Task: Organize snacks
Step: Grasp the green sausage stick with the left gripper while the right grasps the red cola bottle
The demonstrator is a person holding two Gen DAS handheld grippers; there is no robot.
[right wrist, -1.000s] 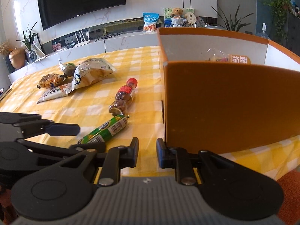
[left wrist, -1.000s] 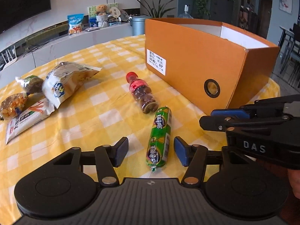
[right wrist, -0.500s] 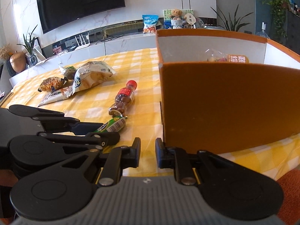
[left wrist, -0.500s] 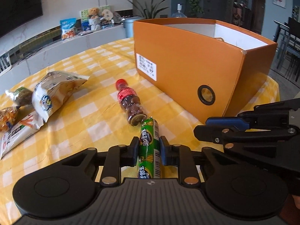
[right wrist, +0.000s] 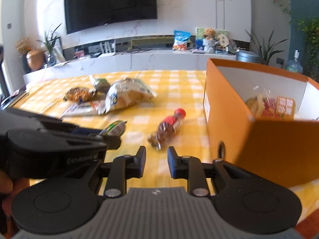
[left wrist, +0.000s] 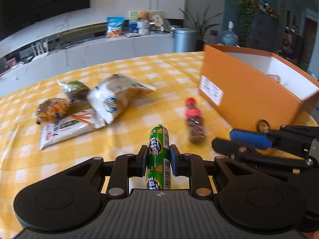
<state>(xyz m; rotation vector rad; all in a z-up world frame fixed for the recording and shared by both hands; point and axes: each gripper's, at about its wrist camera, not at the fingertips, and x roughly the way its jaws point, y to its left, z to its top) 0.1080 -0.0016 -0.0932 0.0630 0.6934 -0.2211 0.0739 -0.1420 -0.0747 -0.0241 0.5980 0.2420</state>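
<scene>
Lifted off the worktop (left wrist: 139,67) since 0.5 s ago, the green sausage stick (left wrist: 159,155) now sits clear of the cloth, pinched mid-length by the left gripper (left wrist: 159,160) w/ its tip pointing fwd. Right gripper (right wrist: 156,162) hovers w/ a small gap btwn its fingers, holding nothing, near the orange box (right wrist: 269,139). Box stands open-topped at the right; inside are a few snack packets (right wrist: 271,107) against the far wall. Red-capped bottle (right wrist: 169,126) lies on its side just left of the box. Loose snack bags (right wrist: 127,95) cluster farther left.
</scene>
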